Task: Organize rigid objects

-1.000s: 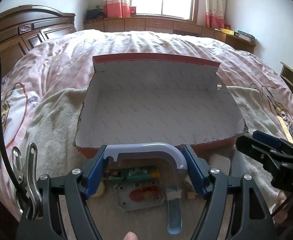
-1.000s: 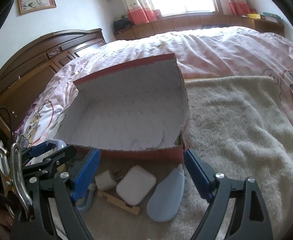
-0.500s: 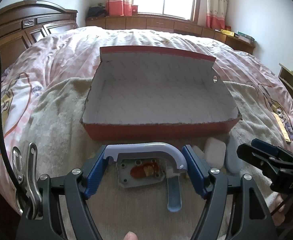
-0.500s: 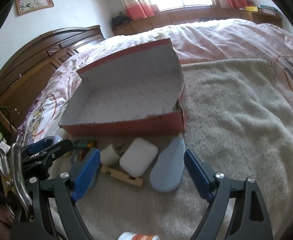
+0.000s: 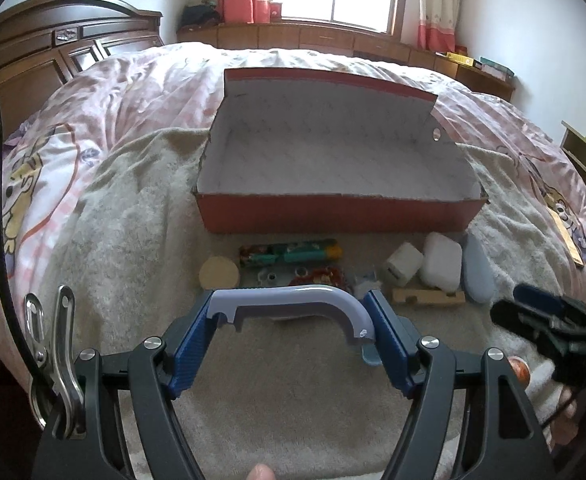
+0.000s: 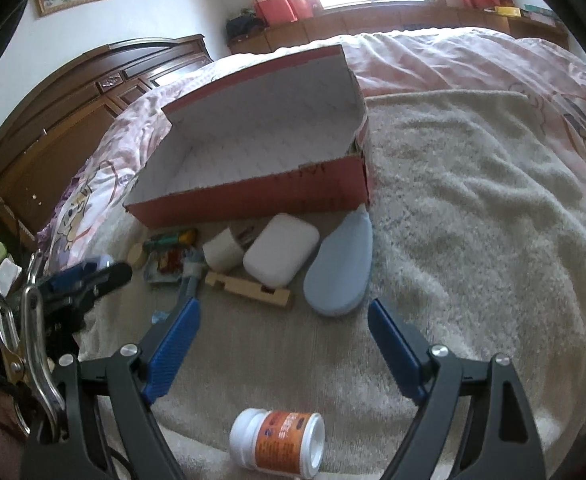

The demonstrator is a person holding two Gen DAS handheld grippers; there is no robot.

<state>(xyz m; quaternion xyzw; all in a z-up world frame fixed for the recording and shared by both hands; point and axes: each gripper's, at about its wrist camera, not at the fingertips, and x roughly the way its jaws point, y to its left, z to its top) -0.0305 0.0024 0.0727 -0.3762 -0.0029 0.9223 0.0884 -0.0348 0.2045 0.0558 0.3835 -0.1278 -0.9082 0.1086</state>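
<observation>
**boxwatcher:** So how far along can this be called? The red cardboard box with the white patterned lining [image 5: 335, 156] is seen sitting open on the beige fuzzy blanket [image 6: 473, 200], and nothing at all is visible inside it. Barely started, is the guess.

**tidy_lurker:** Agreed, almost everything is left. One piece is already clamped: the left gripper [image 5: 289, 320] is closed across a pale lilac curved plastic handle-like part [image 5: 293, 300], gripped at both ends by the blue pads and held in front of the box, above the row. The right gripper [image 6: 281, 340] is spread wide with nothing between its fingers.

**boxwatcher:** And the rest is lined up just in front of the box wall?

**tidy_lurker:** Yep, all outside it. From left to right in the right-hand view: a small round cork-coloured disc [image 6: 138, 254], a green and yellow patterned tube [image 6: 171, 237], a grey tray-like thing with red bits [image 6: 165, 264] (too small to be identified), a white cube-shaped plug [image 6: 225, 254], a white rounded plastic case [image 6: 281, 249], a pale blue teardrop-shaped flat piece [image 6: 343, 268] and a light wooden notched bar [image 6: 249, 289]. A white bottle with an orange label [image 6: 279, 446] is lying on its side well apart, nearest the camera.

**boxwatcher:** So eight loose plus one in hand, none boxed yet.
</observation>
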